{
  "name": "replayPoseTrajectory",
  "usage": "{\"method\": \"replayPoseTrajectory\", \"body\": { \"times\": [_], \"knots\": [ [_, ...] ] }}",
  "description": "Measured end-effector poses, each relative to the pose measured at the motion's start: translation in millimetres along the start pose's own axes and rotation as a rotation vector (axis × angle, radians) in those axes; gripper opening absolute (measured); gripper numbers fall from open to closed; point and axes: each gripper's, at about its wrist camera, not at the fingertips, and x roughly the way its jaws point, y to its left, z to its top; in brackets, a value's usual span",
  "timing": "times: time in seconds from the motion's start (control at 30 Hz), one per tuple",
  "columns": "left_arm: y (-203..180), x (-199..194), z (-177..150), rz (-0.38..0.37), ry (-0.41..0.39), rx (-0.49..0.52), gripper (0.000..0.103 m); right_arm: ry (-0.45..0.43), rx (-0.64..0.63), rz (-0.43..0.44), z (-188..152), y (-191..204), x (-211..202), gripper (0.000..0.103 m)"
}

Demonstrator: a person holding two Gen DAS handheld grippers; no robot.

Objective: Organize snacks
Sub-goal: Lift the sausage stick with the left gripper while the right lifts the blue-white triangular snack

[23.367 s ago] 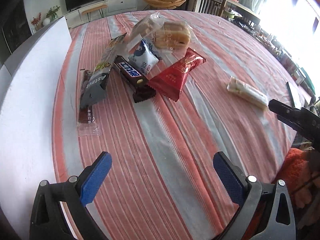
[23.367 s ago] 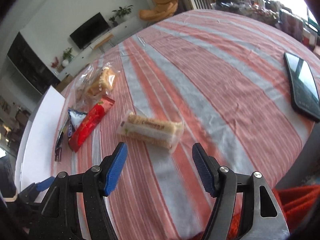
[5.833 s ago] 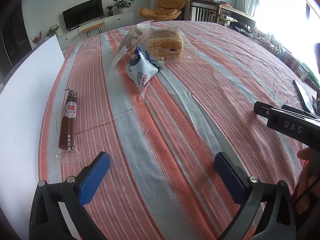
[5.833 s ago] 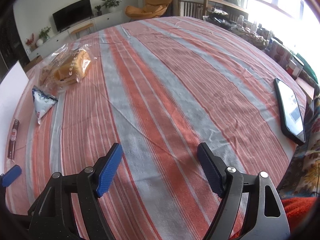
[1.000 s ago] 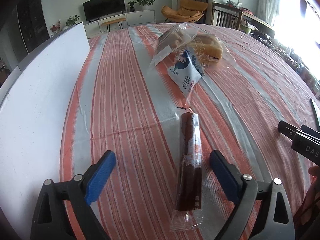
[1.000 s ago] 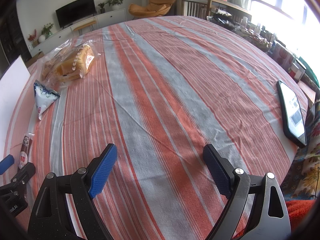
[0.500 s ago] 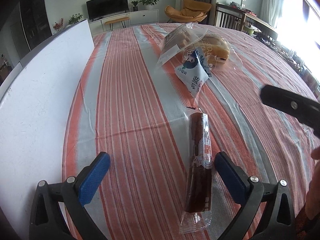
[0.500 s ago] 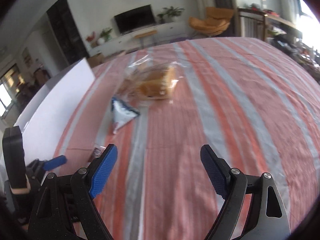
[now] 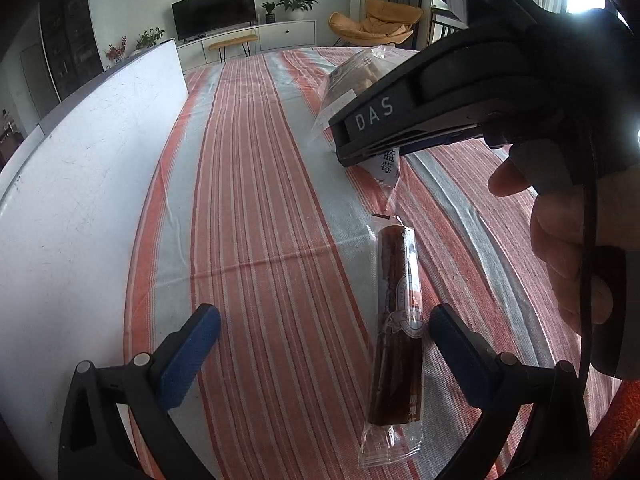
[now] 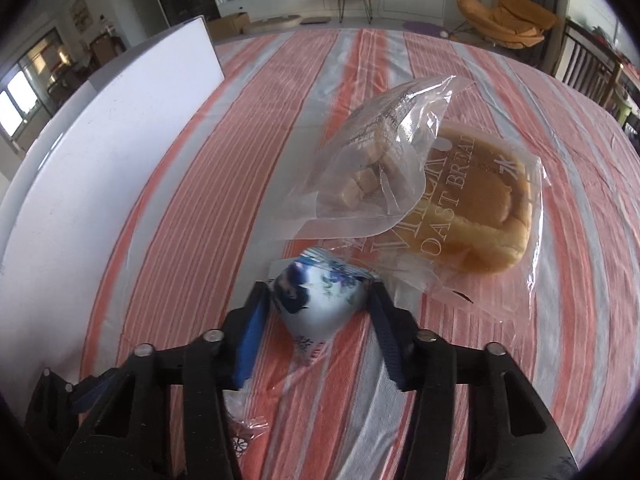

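Note:
My right gripper (image 10: pixel 318 304) has its jaws closed in on the blue-and-white triangular snack packet (image 10: pixel 316 300), pads touching both sides; the packet rests on the striped tablecloth. In the left wrist view the right gripper (image 9: pixel 352 148) hangs over that packet's tip (image 9: pixel 388 162). My left gripper (image 9: pixel 324 332) is open and empty, low over the cloth. A long brown sausage stick in clear wrap (image 9: pixel 398 312) lies just inside its right finger (image 9: pixel 452 340). A bagged toast loaf (image 10: pixel 472 204) and a clear bag of small pieces (image 10: pixel 384 160) lie beyond the packet.
A white board (image 9: pixel 80 184) runs along the table's left edge; it also shows in the right wrist view (image 10: pixel 92 152). The round table has a red and grey striped cloth (image 9: pixel 256 184). Living-room furniture stands beyond the table.
My right gripper has swung left across the table to the triangular packet and closed in on it. The left gripper has stayed open by the sausage stick.

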Motion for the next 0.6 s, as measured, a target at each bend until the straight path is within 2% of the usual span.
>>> {"method": "replayPoseTrajectory", "body": {
  "times": [0.17,0.2,0.6],
  "knots": [
    [0.1,0.0,-0.1,0.000,0.000,0.000,0.103,-0.029,0.021,0.012,-19.1,-5.7,-22.3,0.043],
    [0.1,0.0,-0.1,0.000,0.000,0.000,0.103,-0.042,0.029,0.022,-22.6,-7.8,-29.0,0.039],
    [0.4,0.0,-0.4,-0.001,-0.001,0.001,0.103,-0.172,0.224,0.038,-100.3,-63.7,-98.8,0.038]
  ]
}}
